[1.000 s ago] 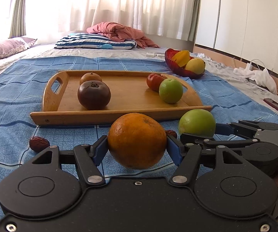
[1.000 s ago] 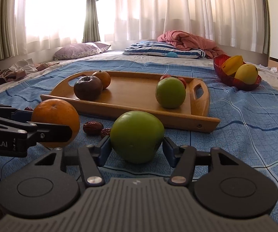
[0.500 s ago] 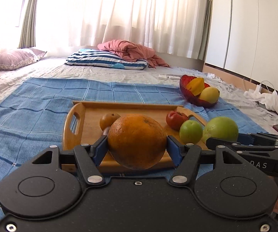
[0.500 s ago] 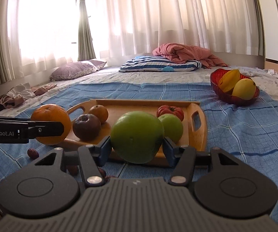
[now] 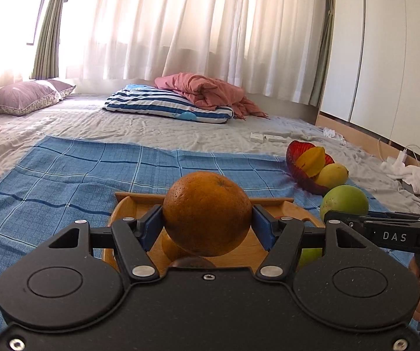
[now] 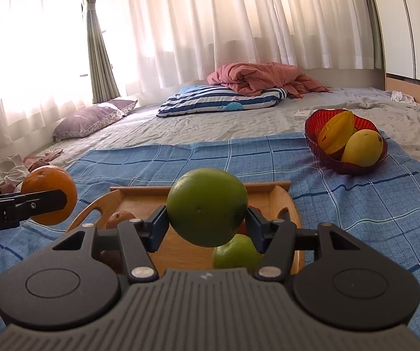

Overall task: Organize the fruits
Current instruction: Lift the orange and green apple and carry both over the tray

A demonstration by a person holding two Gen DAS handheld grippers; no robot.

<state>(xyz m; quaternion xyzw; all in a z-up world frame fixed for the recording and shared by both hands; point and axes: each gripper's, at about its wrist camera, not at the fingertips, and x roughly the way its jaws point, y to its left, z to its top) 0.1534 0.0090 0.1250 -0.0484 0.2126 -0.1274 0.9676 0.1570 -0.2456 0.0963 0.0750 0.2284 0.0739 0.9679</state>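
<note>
My left gripper is shut on an orange and holds it in the air above the wooden tray. My right gripper is shut on a large green apple and holds it above the same tray. Each held fruit shows in the other view: the green apple at the right, the orange at the left. On the tray under the right gripper lie a smaller green apple and a small orange fruit; other fruit there is mostly hidden.
A red bowl with a yellow mango and a starfruit stands at the back right on the blue checked cloth. Pillows and a pink blanket lie further back. White cupboards stand along the right.
Both grippers have lifted their fruit off the cloth and moved forward over the tray. The small dark fruits on the cloth have dropped out of view.
</note>
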